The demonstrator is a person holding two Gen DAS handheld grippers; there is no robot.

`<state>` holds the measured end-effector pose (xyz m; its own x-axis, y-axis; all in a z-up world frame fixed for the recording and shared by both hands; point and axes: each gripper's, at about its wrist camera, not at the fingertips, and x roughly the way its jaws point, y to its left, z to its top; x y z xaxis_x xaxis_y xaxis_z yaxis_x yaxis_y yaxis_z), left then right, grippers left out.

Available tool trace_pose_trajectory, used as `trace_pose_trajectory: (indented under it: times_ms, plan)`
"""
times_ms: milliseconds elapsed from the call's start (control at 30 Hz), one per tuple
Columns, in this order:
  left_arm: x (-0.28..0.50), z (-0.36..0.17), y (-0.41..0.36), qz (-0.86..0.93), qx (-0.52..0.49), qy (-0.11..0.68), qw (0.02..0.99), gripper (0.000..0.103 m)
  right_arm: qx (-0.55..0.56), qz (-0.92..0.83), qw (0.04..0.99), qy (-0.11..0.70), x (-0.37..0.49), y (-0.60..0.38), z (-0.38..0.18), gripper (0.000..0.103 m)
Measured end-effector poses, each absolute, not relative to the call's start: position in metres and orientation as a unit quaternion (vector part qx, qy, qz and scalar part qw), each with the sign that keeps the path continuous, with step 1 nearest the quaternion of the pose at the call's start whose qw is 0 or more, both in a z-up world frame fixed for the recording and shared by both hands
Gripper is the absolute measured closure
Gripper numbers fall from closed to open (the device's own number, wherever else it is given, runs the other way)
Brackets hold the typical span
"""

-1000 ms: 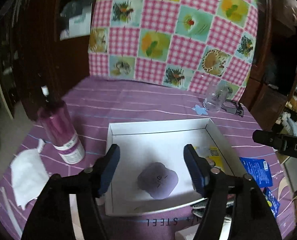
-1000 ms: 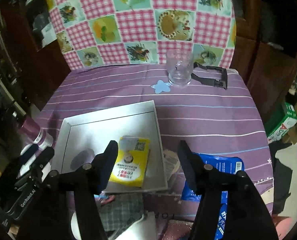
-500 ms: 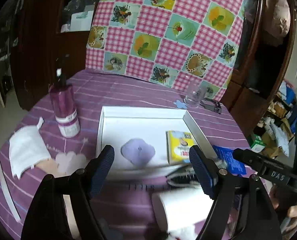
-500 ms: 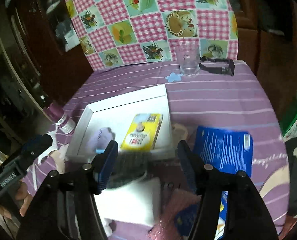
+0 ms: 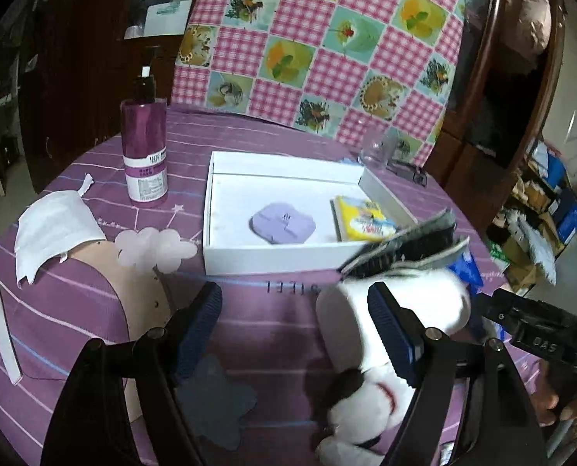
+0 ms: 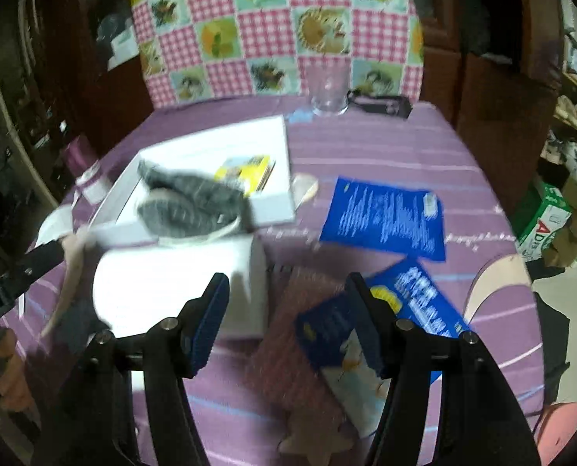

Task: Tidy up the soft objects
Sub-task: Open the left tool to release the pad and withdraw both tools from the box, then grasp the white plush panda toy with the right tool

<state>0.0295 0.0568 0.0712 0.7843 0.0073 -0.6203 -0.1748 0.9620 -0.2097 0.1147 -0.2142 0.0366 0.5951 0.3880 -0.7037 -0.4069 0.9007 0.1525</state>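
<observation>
**Lining up on the plush toy at the near edge of the bench**

Standing beside the bench, I see both grippers with fingers spread and nothing between them. The left gripper (image 5: pixel 294 326) hangs over bare purple cloth, its right finger (image 5: pixel 389 334) in front of the white plush toy (image 5: pixel 389 310) that lies near the bench's front edge; whether it touches the toy I cannot tell. The right gripper (image 6: pixel 288 322) hovers released over a pinkish pad (image 6: pixel 288 349) and a blue packet (image 6: pixel 335 330), with the toy just to its left in its own view.

A grey-black cloth piece (image 5: pixel 409 248) is draped on the toy and leans over the front wall of the white box (image 5: pixel 273 262). To grip well, I would judge that the left gripper needs to shift toward the toy so its body sits squarely between the fingers, then squeeze gently at the thick middle, since soft stuffing can slip out of a shallow pinch. The draped cloth may drag along, so lifting slowly seems wise.

Inside the box already lie a lilac pad (image 5: pixel 282 227) and a yellow packet (image 5: pixel 362 219). Beyond stand a purple pump bottle (image 5: pixel 145 155) and a clear glass (image 6: pixel 327 89).
</observation>
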Motion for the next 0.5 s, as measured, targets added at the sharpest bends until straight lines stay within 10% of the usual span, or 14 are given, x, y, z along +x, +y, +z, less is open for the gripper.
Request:
trace_pose_trajectory:
  times_ms: [500]
  plan:
    - [0.025,0.056,0.044,0.038,-0.108,0.356,0.927,0.025,0.024,0.276,0.882,0.381,0.096,-0.208,0.030,0.040]
